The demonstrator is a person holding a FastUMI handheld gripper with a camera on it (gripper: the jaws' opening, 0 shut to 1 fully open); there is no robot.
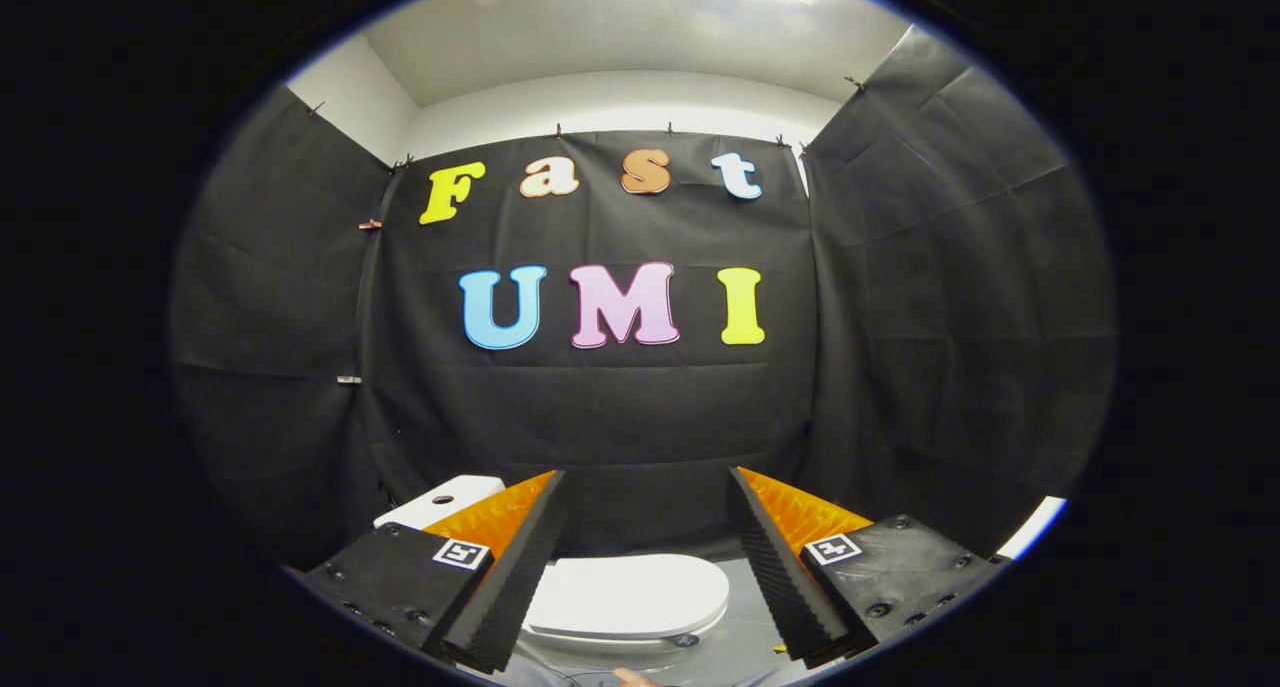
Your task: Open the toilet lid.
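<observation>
My gripper (pixel 645 567) is released, fingers spread wide, nothing between them. The toilet lid (pixel 625 592) lies closed and flat, below and ahead, framed in the gap between my fingers. Its rounded front edge faces me; long axis runs away toward the tank (pixel 445 497), which sits beyond my left finger. Judgement: I must drop down to that front lip. Open floor (pixel 735 647) lies beside the bowl.

cloth-walled booth (pixel 620 417) with toilet (pixel 625 597)
</observation>
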